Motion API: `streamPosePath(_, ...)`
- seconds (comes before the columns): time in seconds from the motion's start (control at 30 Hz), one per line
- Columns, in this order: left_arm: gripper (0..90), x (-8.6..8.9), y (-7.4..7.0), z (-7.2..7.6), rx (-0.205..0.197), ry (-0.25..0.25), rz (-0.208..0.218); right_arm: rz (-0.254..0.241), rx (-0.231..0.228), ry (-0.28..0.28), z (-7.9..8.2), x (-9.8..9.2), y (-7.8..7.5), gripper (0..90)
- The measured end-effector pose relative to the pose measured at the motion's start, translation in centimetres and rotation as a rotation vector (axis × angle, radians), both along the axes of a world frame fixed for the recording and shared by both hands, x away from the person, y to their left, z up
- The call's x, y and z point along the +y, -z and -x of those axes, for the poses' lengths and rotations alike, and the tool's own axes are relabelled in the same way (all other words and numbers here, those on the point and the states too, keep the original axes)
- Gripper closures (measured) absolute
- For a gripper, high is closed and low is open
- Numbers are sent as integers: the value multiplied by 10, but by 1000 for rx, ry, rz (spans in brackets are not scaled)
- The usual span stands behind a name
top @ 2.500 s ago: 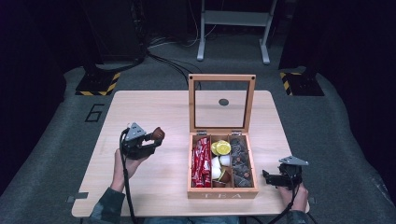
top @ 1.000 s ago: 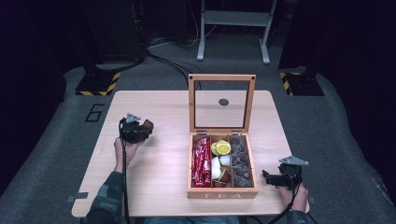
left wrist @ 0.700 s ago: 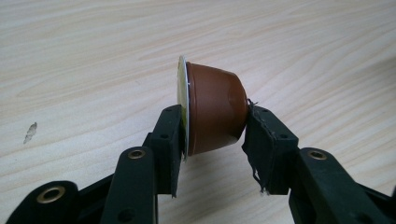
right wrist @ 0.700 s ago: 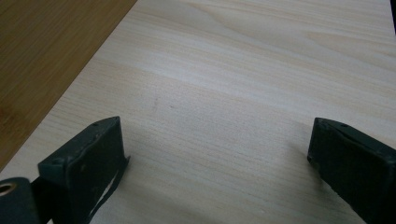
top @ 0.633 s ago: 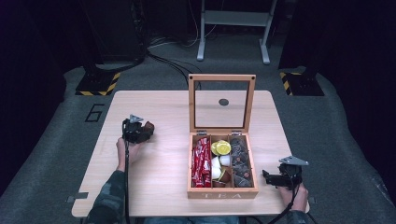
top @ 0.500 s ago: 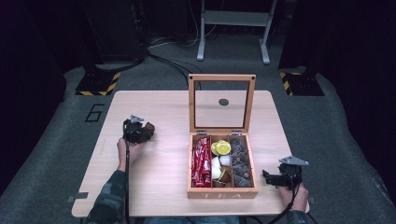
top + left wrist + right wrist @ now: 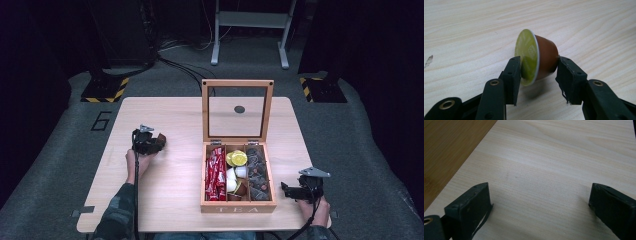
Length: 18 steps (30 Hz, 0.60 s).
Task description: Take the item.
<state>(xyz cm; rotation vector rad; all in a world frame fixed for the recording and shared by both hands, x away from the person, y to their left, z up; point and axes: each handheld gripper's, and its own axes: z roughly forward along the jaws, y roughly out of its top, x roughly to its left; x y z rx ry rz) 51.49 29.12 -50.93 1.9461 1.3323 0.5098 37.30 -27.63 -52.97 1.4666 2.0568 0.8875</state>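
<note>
A brown coffee capsule (image 7: 546, 58) with a green foil lid lies on its side on the wooden table (image 7: 170, 195), left of the tea box. My left gripper (image 7: 537, 75) has it between its jaws. They have just been opening, and the pads (image 7: 514, 75) stand right at the lid and base with the grip loosened. In the high view the left gripper (image 7: 158, 143) rests low on the table with the capsule (image 7: 162, 139) at its tip. My right gripper (image 7: 540, 197) is open wide over bare table; the high view has it (image 7: 286, 190) beside the box's right wall.
The wooden tea box (image 7: 238, 207) stands open at the table's middle right, its glass lid (image 7: 237, 83) upright. Inside are red packets (image 7: 215, 175), yellow capsules (image 7: 236, 158) and dark ones (image 7: 257, 172). Bare tabletop lies between the left gripper and the box.
The left gripper came down from a raised position to the table with the capsule, shifting slightly left and away. The right gripper has stayed put.
</note>
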Motion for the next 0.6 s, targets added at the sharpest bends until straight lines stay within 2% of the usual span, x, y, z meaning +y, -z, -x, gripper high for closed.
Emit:
streamPosePath(0.13,505,-1,1,1,9,6,-2,0,0,0,0,0,0,32)
streamPosePath(0.4,380,1,-3,7,8,-13,17,0,0,0,0,0,0,32)
streamPosePath(0.53,288,2,-6,13,-6,-13,43,-1,1,-2,0,0,0,32)
streamPosePath(0.6,257,4,-11,16,2,-6,51,2,1,-4,0,0,0,32)
